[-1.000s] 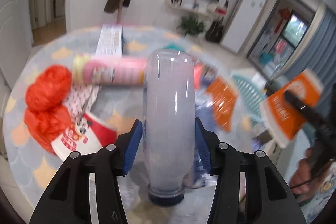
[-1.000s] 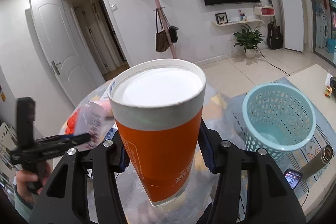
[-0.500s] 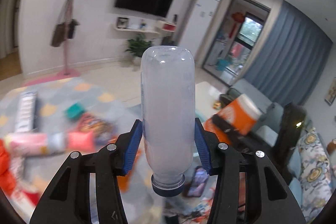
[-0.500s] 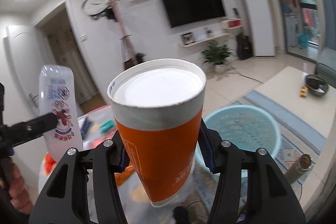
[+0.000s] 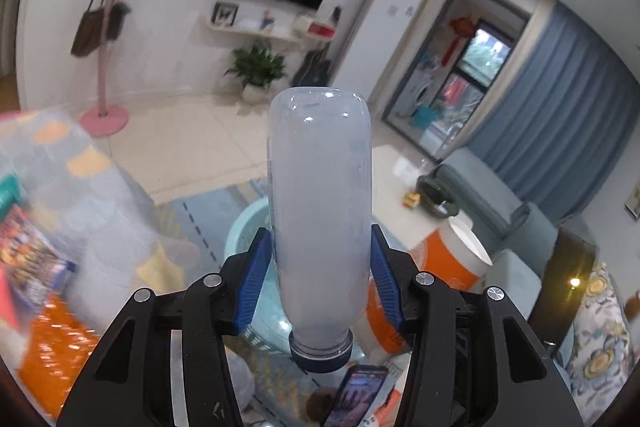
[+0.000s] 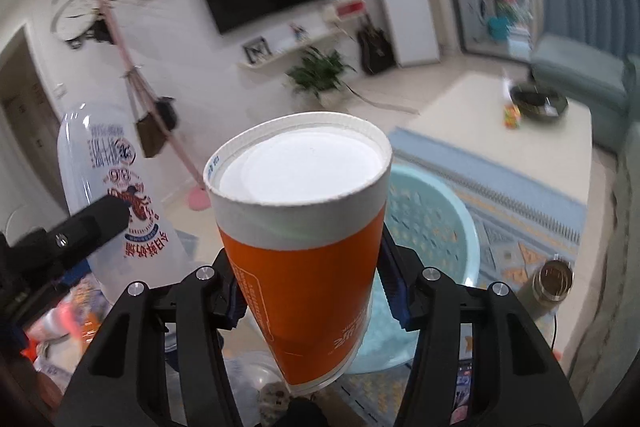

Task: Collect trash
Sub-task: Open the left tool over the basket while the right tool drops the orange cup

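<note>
Item 1: left gripper (image 5: 320, 279), blue pads clamped on a cloudy plastic bottle (image 5: 320, 211) held cap-down, base pointing away.

Item 2: right gripper (image 6: 310, 301), jaws pressed against an orange paper cup (image 6: 300, 259), white lid up.

Item 3: pale blue basket (image 6: 448, 227), on the patterned rug below and beyond both loads; its rim shows behind the cup and, in the left view, behind the bottle.

Item 4: phone (image 5: 356, 395) lying under the bottle's cap.

Risks:
- A release before either load is over the basket mouth would likely bounce it off the rim onto the rug.
- The 2 grippers are close together, so they may collide.
- The bottle's smooth wall could slip between the pads.
</note>
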